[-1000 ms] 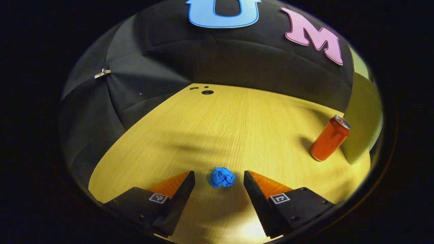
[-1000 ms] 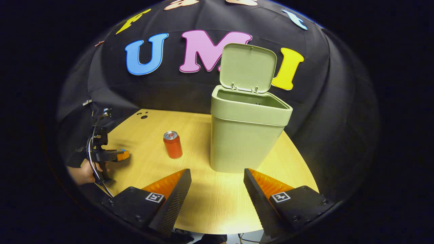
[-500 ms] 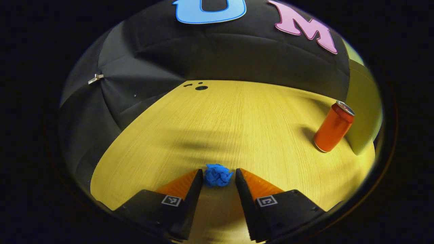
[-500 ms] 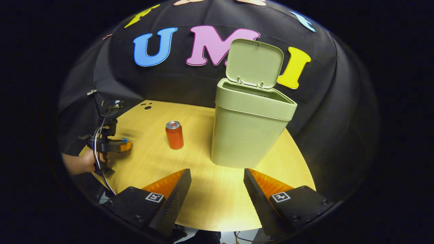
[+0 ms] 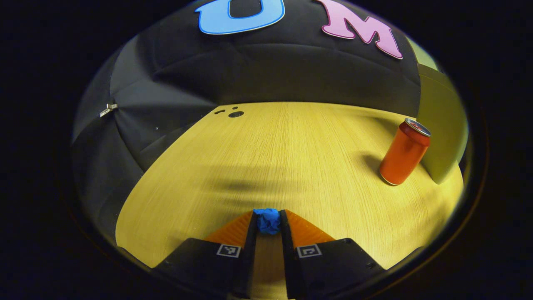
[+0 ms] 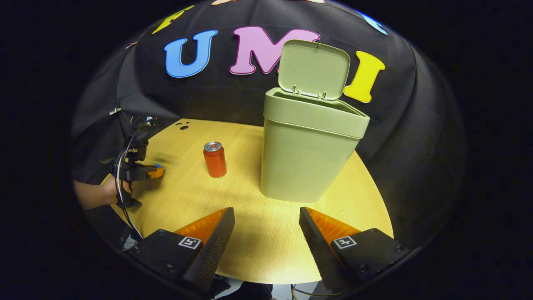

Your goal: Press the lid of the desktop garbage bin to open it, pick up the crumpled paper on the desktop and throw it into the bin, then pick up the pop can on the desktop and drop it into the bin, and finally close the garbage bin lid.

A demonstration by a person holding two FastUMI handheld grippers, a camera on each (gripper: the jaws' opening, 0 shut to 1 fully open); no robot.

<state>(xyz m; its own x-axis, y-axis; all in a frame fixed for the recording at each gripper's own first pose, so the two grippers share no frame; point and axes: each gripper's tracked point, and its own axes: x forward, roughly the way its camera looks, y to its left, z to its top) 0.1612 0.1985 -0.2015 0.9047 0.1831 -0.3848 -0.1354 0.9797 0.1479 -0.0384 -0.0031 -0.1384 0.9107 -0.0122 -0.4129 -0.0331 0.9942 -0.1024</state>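
Left gripper (image 5: 268,221) at table's left edge, fingers pinching crumpled paper (image 5: 267,220) between tips, low over desktop (image 5: 287,150). Paper light, soft, compresses easily; mid-wad grip looks sound (could slip if pinch loosens). Pop can (image 6: 215,159) upright mid-table, near bin (image 6: 310,156); light, slick, take it around body. Bin lid (image 6: 314,68) stands up. Right gripper (image 6: 266,227) spread, holding nothing. Bin interior hidden; paper's lower half masked by fingers.

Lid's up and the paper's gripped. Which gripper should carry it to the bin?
Left. The left gripper is shut on the crumpled paper; the right gripper hangs open, holding nothing.
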